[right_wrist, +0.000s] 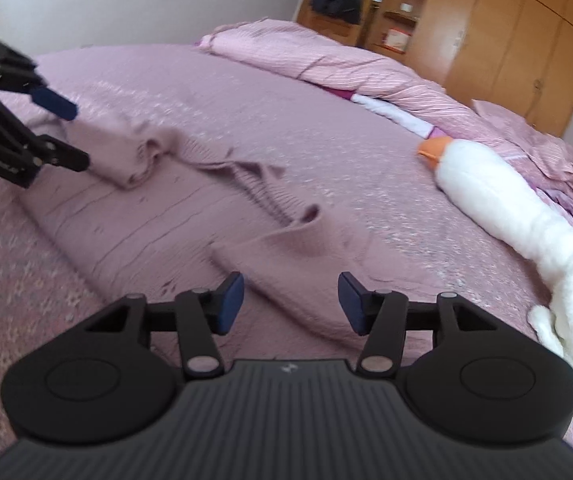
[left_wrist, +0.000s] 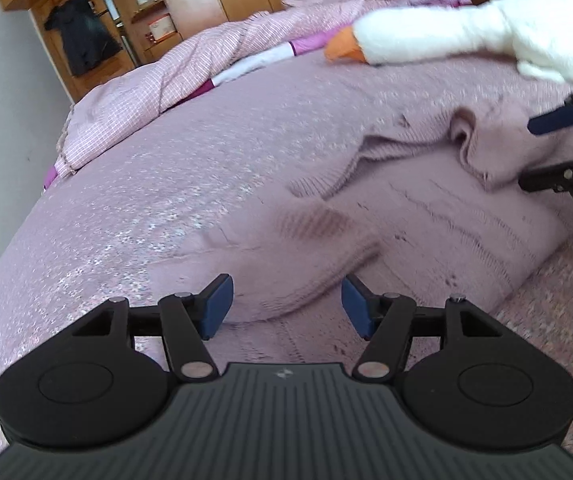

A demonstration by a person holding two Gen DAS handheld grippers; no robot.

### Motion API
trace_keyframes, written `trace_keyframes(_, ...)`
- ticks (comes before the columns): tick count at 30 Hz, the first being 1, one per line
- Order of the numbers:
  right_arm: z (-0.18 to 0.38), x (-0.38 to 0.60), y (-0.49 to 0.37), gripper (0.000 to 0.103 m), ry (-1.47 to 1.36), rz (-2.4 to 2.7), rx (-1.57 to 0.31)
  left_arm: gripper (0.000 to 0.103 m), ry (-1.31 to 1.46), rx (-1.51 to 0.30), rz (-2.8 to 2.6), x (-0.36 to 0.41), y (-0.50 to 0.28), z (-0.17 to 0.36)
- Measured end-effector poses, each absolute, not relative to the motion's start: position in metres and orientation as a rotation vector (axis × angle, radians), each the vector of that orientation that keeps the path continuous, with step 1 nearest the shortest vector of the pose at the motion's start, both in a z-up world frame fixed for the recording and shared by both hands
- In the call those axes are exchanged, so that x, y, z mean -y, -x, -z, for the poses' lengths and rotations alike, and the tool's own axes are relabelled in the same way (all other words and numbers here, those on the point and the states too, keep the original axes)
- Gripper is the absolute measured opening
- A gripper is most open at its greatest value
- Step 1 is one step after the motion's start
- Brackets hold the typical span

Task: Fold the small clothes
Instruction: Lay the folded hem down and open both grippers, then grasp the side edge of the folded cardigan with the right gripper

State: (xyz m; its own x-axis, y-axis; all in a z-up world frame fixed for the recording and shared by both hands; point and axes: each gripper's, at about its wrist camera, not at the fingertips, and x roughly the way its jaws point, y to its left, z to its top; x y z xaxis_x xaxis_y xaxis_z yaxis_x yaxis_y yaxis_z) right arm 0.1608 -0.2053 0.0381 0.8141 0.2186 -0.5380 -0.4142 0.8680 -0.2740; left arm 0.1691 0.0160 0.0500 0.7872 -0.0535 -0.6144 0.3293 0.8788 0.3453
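Left gripper (left_wrist: 286, 306): spread wide, over the sweater's near part.
Right gripper (right_wrist: 290, 304): spread, likewise.
Sweater (left_wrist: 426, 216): mauve, rumpled, probably half-folded; lay near bed (left_wrist: 166, 184) edge.

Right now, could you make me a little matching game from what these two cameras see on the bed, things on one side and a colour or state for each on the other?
Things:
1. sweater
2. toy goose
3. left gripper
4. folded quilt

Colours or states:
A. white with an orange beak
B. open, black with blue pads
C. pink check, bunched along the far side of the bed
D. mauve knit, spread out and rumpled

Pairs: 1-D, 2-A, 3-B, 4-C
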Motion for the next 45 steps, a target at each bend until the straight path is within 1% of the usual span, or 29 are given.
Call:
trace_keyframes(3,-0.029,0.200,-0.165,0.054,0.412,-0.349,-0.528,0.068,-0.487,-0.622,0.208,-0.010,-0.173,-0.039)
trace_keyframes(4,-0.026,0.200,-0.167,0.054,0.415,-0.344,-0.526,0.065,-0.493,-0.616,0.207,-0.009,-0.175,-0.036)
trace_keyframes(5,-0.024,0.200,-0.168,0.053,0.414,-0.339,-0.522,0.060,-0.494,-0.607,0.208,-0.009,-0.177,-0.034)
trace_keyframes(7,-0.020,0.200,-0.171,0.052,0.397,-0.332,-0.519,0.021,-0.481,-0.605,0.217,-0.010,-0.180,-0.033)
trace_keyframes(8,-0.019,0.201,-0.172,0.047,0.381,-0.329,-0.516,0.017,-0.470,-0.610,0.213,-0.010,-0.182,-0.034)
trace_keyframes(9,-0.019,0.202,-0.173,0.027,0.366,-0.334,-0.515,0.011,-0.453,-0.608,0.204,-0.011,-0.184,-0.036)
trace_keyframes(10,-0.019,0.202,-0.173,0.018,0.358,-0.334,-0.515,0.011,-0.431,-0.600,0.195,-0.014,-0.185,-0.039)
trace_keyframes(12,-0.022,0.203,-0.173,0.012,0.361,-0.307,-0.501,0.010,-0.384,-0.580,0.167,-0.021,-0.188,-0.047)
trace_keyframes(17,-0.042,0.222,-0.178,0.011,0.287,-0.225,-0.421,0.010,-0.299,-0.561,0.054,-0.047,-0.211,-0.059)
trace_keyframes(22,-0.050,0.245,-0.204,0.012,0.228,-0.134,-0.437,0.012,-0.221,-0.582,-0.029,-0.068,-0.240,-0.056)
trace_keyframes(24,-0.047,0.252,-0.217,0.013,0.202,-0.089,-0.461,0.012,-0.206,-0.599,-0.063,-0.072,-0.250,-0.053)
trace_keyframes(29,-0.026,0.271,-0.243,0.014,0.152,0.012,-0.550,0.021,-0.094,-0.666,-0.130,-0.094,-0.269,-0.040)
trace_keyframes(31,-0.016,0.278,-0.249,0.018,0.133,0.045,-0.578,0.028,-0.066,-0.675,-0.135,-0.101,-0.270,-0.034)
trace_keyframes(33,-0.010,0.285,-0.252,0.031,0.089,0.061,-0.577,0.034,-0.064,-0.674,-0.138,-0.105,-0.272,-0.031)
trace_keyframes(34,-0.010,0.290,-0.252,0.035,0.059,0.068,-0.575,0.036,-0.067,-0.672,-0.140,-0.105,-0.271,-0.030)
trace_keyframes(35,-0.011,0.294,-0.253,0.040,0.025,0.075,-0.575,0.037,-0.067,-0.672,-0.140,-0.106,-0.271,-0.030)
trace_keyframes(39,-0.019,0.309,-0.243,0.041,-0.099,0.089,-0.566,0.038,-0.036,-0.680,-0.134,-0.109,-0.268,-0.038)
trace_keyframes(43,-0.038,0.307,-0.223,0.041,-0.081,0.075,-0.470,0.038,-0.032,-0.662,-0.114,-0.109,-0.253,-0.049)
trace_keyframes(45,-0.044,0.307,-0.217,0.040,-0.103,-0.007,-0.457,0.039,-0.042,-0.662,-0.098,-0.107,-0.247,-0.051)
